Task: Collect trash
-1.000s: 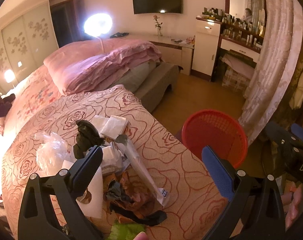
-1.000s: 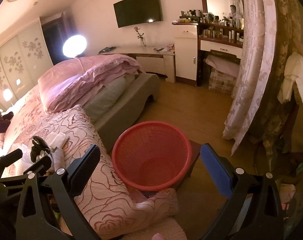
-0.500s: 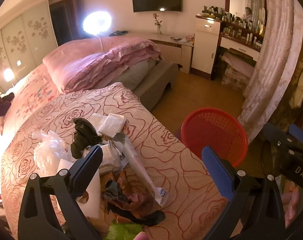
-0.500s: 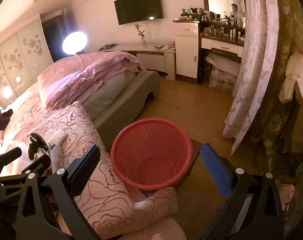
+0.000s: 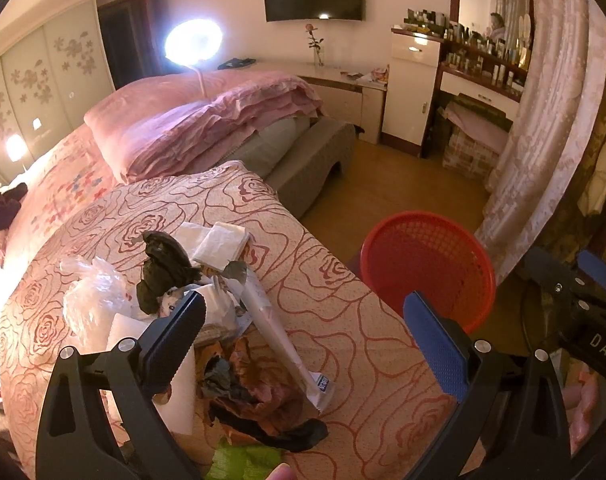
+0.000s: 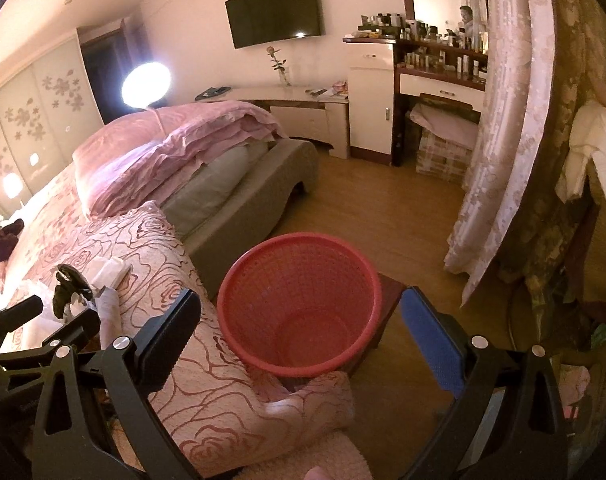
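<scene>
A heap of trash lies on the rose-patterned bedspread (image 5: 335, 320): a crumpled clear plastic bag (image 5: 89, 300), a dark crumpled wrapper (image 5: 161, 268), white tissue packs (image 5: 223, 240), a long white paper sleeve (image 5: 281, 340), brown and black scraps (image 5: 255, 392) and a green piece (image 5: 243, 460). My left gripper (image 5: 303, 336) is open and empty, above the heap. A red mesh basket (image 6: 299, 304) stands on the floor beside the bed; it also shows in the left wrist view (image 5: 427, 268). My right gripper (image 6: 299, 332) is open and empty, over the basket.
A folded pink duvet (image 5: 207, 128) lies farther up the bed. A desk (image 6: 303, 100), a white cabinet (image 6: 371, 100) and a dressing table with bottles (image 6: 443, 64) line the far wall. A lace curtain (image 6: 495, 140) hangs at the right. The floor (image 6: 383, 208) is wood.
The left gripper has edged slightly forward over the trash heap. The right gripper has shifted a little so the basket sits more centred between its fingers. Both stay open.
</scene>
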`<state>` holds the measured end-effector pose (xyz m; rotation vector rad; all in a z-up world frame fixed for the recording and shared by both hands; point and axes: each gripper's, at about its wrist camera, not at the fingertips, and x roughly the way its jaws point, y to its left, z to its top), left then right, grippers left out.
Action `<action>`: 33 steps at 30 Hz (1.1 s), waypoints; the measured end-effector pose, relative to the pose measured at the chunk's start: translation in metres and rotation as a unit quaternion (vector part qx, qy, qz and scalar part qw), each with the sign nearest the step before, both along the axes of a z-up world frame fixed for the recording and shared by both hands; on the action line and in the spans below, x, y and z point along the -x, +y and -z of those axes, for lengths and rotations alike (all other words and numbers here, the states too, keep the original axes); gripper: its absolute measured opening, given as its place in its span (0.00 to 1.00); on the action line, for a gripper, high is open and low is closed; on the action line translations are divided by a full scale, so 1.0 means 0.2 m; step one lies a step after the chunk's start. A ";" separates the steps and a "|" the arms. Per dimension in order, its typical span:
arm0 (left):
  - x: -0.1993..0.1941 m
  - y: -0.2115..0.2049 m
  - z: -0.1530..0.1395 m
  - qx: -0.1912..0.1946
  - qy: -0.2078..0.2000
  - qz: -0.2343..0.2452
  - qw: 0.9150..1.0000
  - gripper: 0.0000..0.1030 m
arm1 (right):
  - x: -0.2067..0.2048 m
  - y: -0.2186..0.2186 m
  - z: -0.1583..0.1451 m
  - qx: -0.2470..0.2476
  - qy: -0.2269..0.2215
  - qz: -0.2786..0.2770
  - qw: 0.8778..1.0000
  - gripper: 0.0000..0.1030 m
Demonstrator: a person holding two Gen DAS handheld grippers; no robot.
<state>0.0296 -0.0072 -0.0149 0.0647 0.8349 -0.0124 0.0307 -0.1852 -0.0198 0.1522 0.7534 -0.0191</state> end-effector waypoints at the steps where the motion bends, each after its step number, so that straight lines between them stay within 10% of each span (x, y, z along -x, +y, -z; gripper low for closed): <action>1: 0.00 0.00 0.00 0.000 0.000 0.000 1.000 0.93 | 0.00 -0.01 0.00 0.000 0.000 0.000 1.000 0.95; 24: 0.03 0.03 0.01 0.003 0.006 -0.004 1.000 0.93 | 0.00 0.03 0.01 0.002 0.008 -0.010 1.000 0.95; 33: 0.10 0.40 -0.10 0.008 -0.003 -0.060 0.998 0.93 | 0.00 0.16 0.07 -0.001 0.025 -0.052 0.998 0.95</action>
